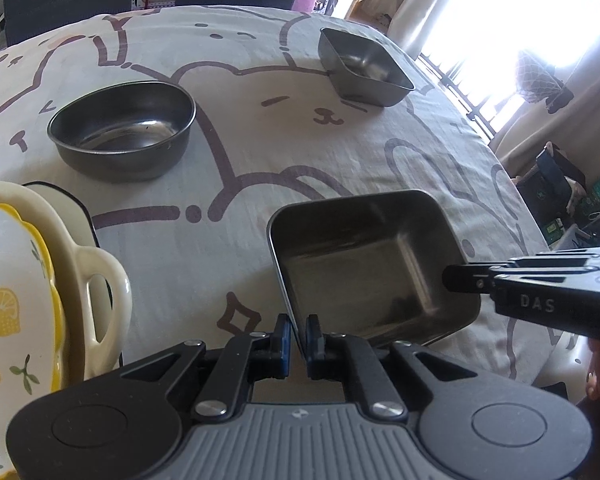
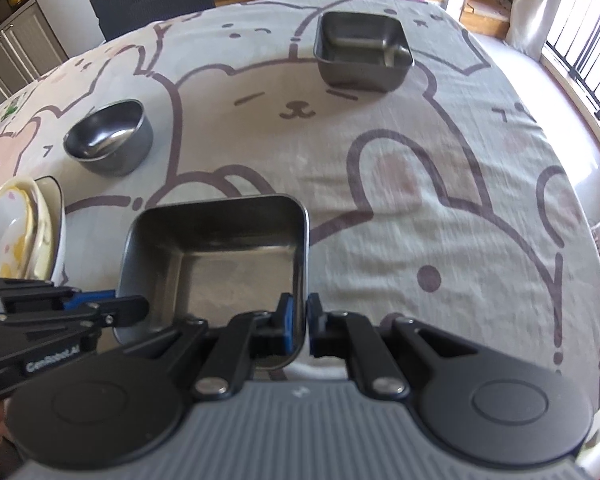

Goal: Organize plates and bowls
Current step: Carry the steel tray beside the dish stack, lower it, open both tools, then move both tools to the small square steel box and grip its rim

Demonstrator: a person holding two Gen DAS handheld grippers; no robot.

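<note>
Table [image 2: 440, 216] draped in a grey cloth printed with cartoon bears. At the left edge, a stack of ceramic plates [image 1: 16, 280], a lemon-patterned one uppermost, sits in a cream handled dish [image 1: 100, 292]. Near square steel dish [image 2: 220, 256], empty, is gripped on opposite rims by the left tongs [image 1: 296, 340] and right tongs [image 2: 299, 320], each pinched narrow on a wall. Round steel bowl [image 1: 124, 132] and far square steel dish [image 2: 362, 50] stand empty, well apart.
</note>
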